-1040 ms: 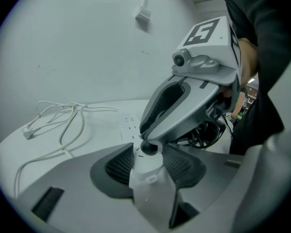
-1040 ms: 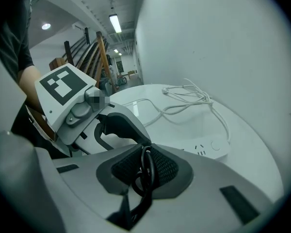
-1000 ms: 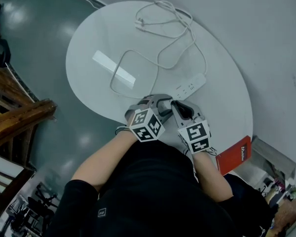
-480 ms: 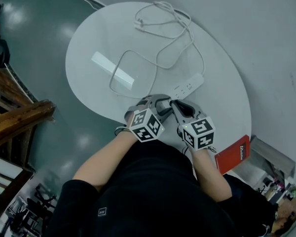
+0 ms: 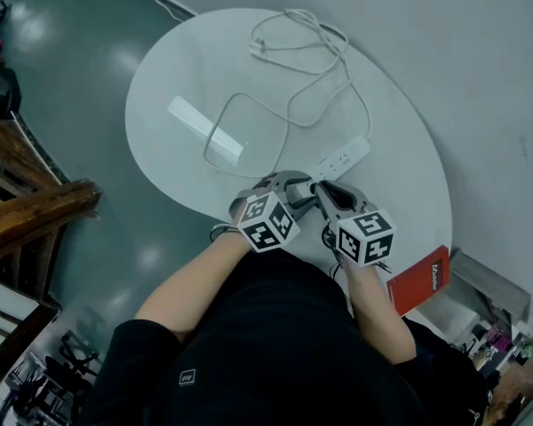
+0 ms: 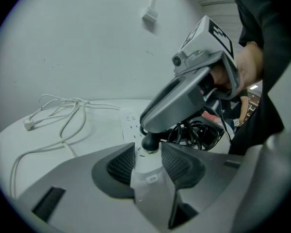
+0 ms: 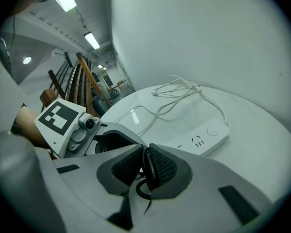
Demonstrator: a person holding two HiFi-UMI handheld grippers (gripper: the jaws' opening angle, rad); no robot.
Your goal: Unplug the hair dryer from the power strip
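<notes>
Left gripper (image 6: 146,160) is clamped across the near end of the white power strip (image 5: 345,156), which lies by the near right edge of the round table (image 5: 186,51). Right gripper (image 7: 144,168) is pinched tight on the black plug (image 6: 150,141) sitting in that end. Best bet: pin the strip flat with the left and pull the plug straight out along its pins, no rocking, or the strip lifts.

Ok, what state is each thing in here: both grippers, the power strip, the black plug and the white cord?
left gripper: shut on the power strip, at its near end.
right gripper: shut on the black cord.
black plug: apparently in its socket, not yet pulled.
power strip: flat on the table.
white cord: loose on the table, its far end free.
</notes>
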